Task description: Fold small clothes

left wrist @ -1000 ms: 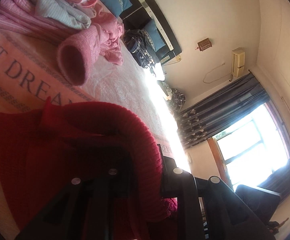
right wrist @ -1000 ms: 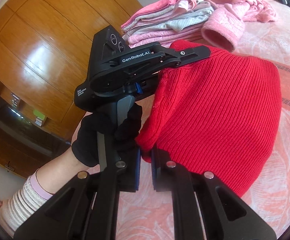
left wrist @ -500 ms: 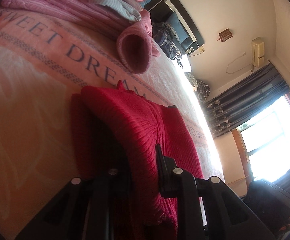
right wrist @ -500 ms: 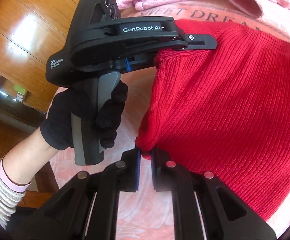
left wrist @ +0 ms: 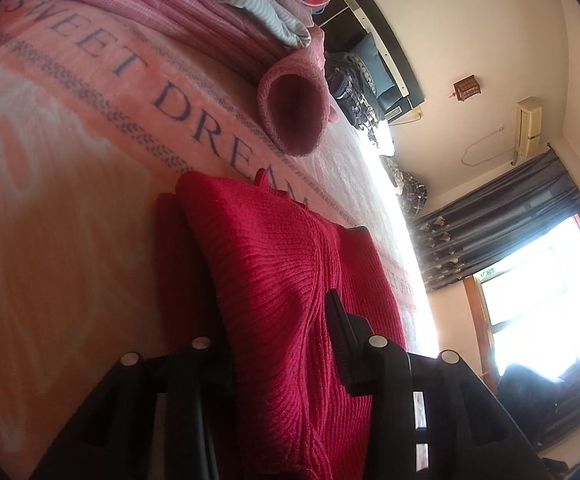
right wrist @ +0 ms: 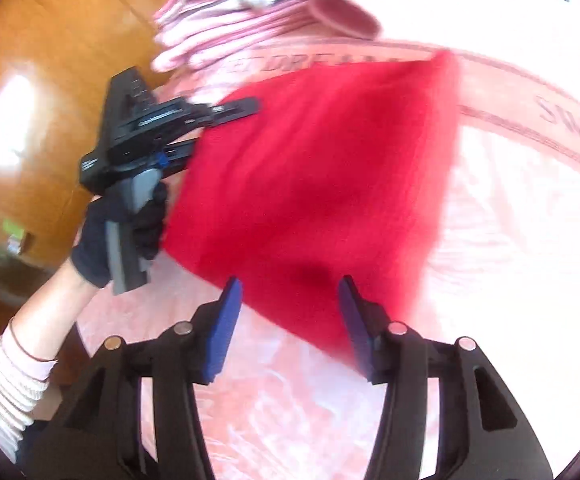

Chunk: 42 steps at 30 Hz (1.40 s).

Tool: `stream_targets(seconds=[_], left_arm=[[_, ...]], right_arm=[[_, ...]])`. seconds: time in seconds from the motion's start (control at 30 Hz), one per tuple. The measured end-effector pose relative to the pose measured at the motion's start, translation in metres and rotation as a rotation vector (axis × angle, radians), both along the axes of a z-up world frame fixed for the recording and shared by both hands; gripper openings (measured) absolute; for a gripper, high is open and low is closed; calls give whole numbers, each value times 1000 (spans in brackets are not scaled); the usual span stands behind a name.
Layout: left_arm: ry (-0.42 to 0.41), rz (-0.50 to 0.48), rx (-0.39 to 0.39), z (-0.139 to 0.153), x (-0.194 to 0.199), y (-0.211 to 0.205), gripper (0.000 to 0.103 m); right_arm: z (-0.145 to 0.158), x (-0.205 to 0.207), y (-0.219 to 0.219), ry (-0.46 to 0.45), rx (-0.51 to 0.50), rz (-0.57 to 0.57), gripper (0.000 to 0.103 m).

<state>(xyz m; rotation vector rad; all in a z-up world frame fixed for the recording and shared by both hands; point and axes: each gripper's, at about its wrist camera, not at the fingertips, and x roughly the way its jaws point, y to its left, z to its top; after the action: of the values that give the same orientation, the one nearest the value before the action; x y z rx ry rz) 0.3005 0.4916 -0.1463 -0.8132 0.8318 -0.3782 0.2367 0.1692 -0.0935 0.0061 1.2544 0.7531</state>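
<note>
Now the red sweater (right wrist: 314, 176) lies on the pink blanket (right wrist: 510, 280) below the folded pile (right wrist: 225, 20). Right gripper (right wrist: 290, 320) gapes empty; left gripper (left wrist: 273, 344) pinches its fold, and should lower it flat.

A red ribbed-knit garment (left wrist: 273, 280) fills the lower middle of the left wrist view, on a peach-pink bedspread (left wrist: 69, 184) with pale swirls, a grey leaf-pattern band and grey capital letters. At the upper left, the stack of folded clothes (left wrist: 193, 12) shows pink checks and grey-white stripes; a pink knit sleeve (left wrist: 294, 116) has a darker inside. At the right, dark blue-grey curtains (left wrist: 502, 220) carry a pale motif. In the right wrist view, the right hand-held gripper (right wrist: 290, 328) is black with blue pads, the left hand-held gripper (right wrist: 161, 140) black and grey, in a black glove (right wrist: 97, 240); the sleeve (right wrist: 9, 388) is white-and-pink ribbed, the wardrobe (right wrist: 37, 92) glossy orange-brown wood.
</note>
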Motion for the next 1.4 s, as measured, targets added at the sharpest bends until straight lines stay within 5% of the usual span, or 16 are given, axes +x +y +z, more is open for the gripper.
stream_targets(seconds=[0.27,0.33,0.4,0.47,0.6,0.7,0.87,0.97,1.27,1.3,1.37,1.4], left_arm=[[10,-15,24,3,-1,-13,36],[12,-30,33,3,-2,-18,36],[12,-46,40,3,-3,-23,36],[9,-56,23,5,-5,-26,36],[25,-77,47,2,-9,-30,35],[42,-74,80,-7,-10,-28,32],[71,-72,90,3,-16,-24,32],[122,-83,101,10,-40,-28,44],[118,-99,206,19,-118,-54,45],[124,-92,220,18,-119,-56,43],[125,-83,204,17,-122,-53,9],[130,-80,209,16,-120,-50,8]], right_arm=[[-47,18,-43,219,105,-101,62],[-49,20,-31,228,116,-69,49],[-46,25,-12,201,82,-46,20],[-36,25,-8,170,72,-29,13],[-26,22,-24,101,7,-19,11],[-46,20,-26,127,-30,-30,11],[-49,18,-24,144,35,-10,16],[-44,17,-28,143,56,-7,20],[-43,16,-23,107,6,18,22],[-42,16,-21,101,-1,20,22],[-42,16,-14,85,-18,27,22],[-42,16,-13,79,-23,31,22]])
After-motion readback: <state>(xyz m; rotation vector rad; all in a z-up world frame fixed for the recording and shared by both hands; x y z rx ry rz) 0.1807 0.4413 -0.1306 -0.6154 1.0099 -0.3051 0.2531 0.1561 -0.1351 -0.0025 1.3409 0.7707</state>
